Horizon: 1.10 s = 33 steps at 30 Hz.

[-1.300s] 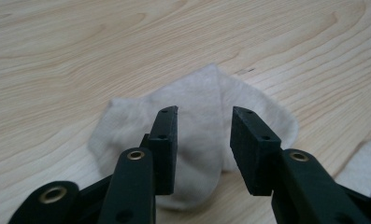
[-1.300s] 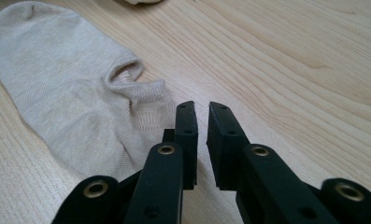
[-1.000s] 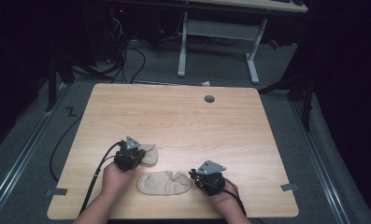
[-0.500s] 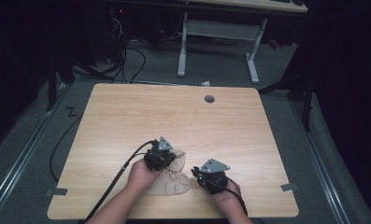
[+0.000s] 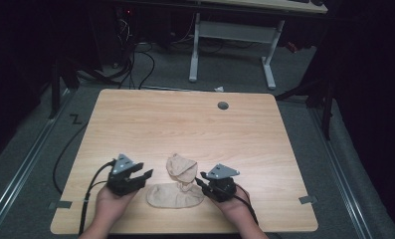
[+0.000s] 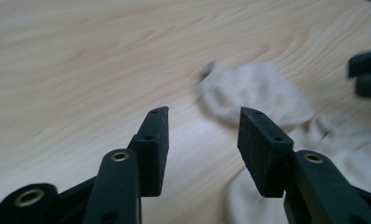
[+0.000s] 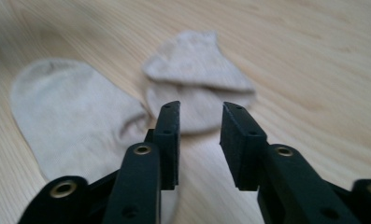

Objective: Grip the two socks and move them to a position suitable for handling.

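- The wooden table [image 5: 185, 124] takes up most of the high view, pale grain running across it, with a small round grey grommet [image 5: 223, 105] set near its far edge.
- Beyond the table, on the dark floor, stand the white legs of another desk [image 5: 230, 37], with loose black cables [image 5: 135, 55] lying to their left.
- Two beige socks lie near the table's near edge, between the two grippers. The flat sock [image 5: 175, 195] is stretched out sideways, nearer the person; in the right gripper view it spreads out to the left of the jaws [image 7: 71, 116].
- The folded sock [image 5: 181, 168] lies just behind it, doubled over on itself and touching or overlapping the flat one at one end (the seam between them is too blurred to tell which). It shows ahead of the jaws in the right gripper view [image 7: 197, 74] and off to the right in the left gripper view [image 6: 253, 91].
- The left gripper [image 5: 146, 174] is held in the person's left hand [image 5: 113, 201], just left of the flat sock. Its jaws are spread apart with nothing between them, bare wood showing in the gap [image 6: 203, 135].
- The right gripper [image 5: 199, 181] sits in the right hand [image 5: 237, 204], at the right end of the socks. Its jaws are parted too, gripping nothing [image 7: 199, 135], their tips just short of the folded sock.
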Tool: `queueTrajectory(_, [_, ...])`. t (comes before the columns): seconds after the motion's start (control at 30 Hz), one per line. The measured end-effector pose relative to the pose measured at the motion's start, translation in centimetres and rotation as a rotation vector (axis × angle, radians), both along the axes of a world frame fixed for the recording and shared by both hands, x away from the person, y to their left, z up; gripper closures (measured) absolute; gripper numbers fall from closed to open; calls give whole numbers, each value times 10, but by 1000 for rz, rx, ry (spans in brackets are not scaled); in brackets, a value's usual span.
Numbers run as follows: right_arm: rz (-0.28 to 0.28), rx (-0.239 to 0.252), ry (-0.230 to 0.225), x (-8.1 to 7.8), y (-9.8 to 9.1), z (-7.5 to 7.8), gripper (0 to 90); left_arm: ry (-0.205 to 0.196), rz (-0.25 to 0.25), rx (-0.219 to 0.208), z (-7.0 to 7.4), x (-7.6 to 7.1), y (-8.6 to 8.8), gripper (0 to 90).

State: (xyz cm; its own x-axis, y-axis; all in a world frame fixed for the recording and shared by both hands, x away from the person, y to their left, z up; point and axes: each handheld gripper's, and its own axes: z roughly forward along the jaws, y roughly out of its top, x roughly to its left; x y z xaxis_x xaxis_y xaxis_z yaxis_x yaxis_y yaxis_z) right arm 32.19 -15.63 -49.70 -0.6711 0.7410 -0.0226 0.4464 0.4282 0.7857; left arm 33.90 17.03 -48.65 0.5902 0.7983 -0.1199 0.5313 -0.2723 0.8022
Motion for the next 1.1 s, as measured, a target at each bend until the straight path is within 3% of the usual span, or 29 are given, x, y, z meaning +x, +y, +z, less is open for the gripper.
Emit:
queueTrajectory(0.07, [21,-4,-12,8,16,6,611,24,42,-17,-1,-2,21,505])
queueTrajectory(0.1, [25,-11,-14,12,23,7,597,10,74,-1,-2,-2,32,501])
queueTrajectory(0.17, [28,-20,-14,15,28,6,588,3,95,11,-3,-1,36,499])
queueTrajectory(0.2, [47,-24,6,24,42,4,572,11,102,0,-4,0,39,496])
queueTrajectory(0.27, [53,-45,7,28,49,2,570,18,103,-21,-5,2,42,496])
queueTrajectory(0.4, [87,-85,35,40,69,-8,563,3,90,-14,-5,3,39,492])
queueTrajectory(0.5, [97,-146,39,47,80,-15,579,5,81,-10,-5,2,37,493])
queueTrajectory(0.73, [87,-185,52,53,82,-22,630,14,83,-13,-6,2,37,490])
queueTrajectory(0.83, [74,-190,46,54,82,-22,696,13,82,-13,-6,2,36,490])
queueTrajectory(0.93, [61,-200,41,55,81,-22,843,13,78,-10,-6,2,35,491])
queueTrajectory(1.03, [55,-198,34,54,80,-21,849,12,73,-5,-7,2,35,491])
queueTrajectory(1.1, [40,-167,14,54,77,-15,848,12,71,-3,-7,2,34,491])
